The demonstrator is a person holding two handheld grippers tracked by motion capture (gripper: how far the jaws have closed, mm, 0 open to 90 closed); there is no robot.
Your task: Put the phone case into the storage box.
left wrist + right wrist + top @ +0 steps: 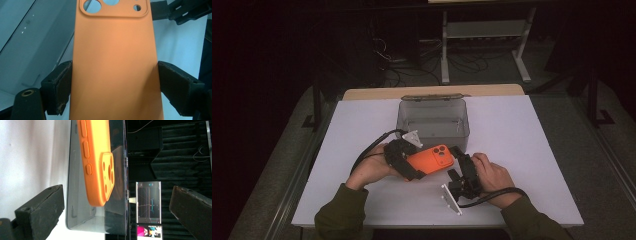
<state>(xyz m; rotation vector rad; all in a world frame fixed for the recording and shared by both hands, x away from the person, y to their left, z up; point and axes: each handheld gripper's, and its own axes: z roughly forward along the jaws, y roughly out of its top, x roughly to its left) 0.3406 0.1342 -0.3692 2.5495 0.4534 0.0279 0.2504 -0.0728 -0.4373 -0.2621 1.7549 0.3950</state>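
The desk (pixel 522 150), covered in white, carries a grey translucent container (pixel 433 122) at its far middle, lid off and interior open to view. In front of the container, just above the desk surface, an orange phone case (pixel 432 160) is held flat-side up, its camera cut-outs toward the right gripper. The left gripper (pixel 404 161) is clenched on the long edges of the case, a pad pressing each side. The right gripper (pixel 458 161) stands released, jaws spread wide, just beside the camera end of the case without touching it.
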